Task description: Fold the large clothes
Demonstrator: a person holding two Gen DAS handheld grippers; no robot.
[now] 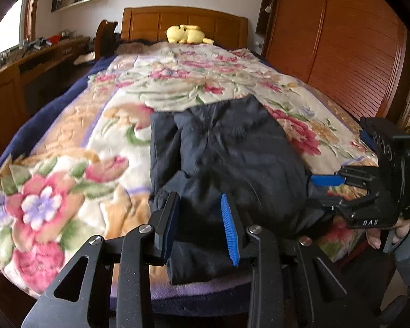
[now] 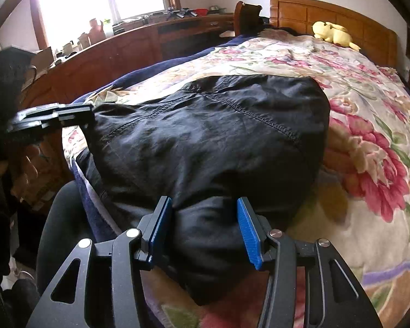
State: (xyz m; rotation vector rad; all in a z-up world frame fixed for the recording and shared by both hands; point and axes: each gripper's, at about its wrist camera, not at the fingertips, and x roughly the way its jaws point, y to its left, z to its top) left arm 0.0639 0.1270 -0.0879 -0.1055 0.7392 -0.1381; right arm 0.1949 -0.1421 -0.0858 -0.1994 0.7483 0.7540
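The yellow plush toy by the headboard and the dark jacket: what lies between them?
Only bare floral blanket lies between the yellow plush toy and the dark jacket; both views show it.

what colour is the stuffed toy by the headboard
Pale yellow; the stuffed toy shows best in the right wrist view.

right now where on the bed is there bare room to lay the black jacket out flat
Bare floral blanket lies left of the black jacket, and beyond it toward the yellow plush toy. The near edge is crowded: left gripper and right gripper both straddle the jacket.
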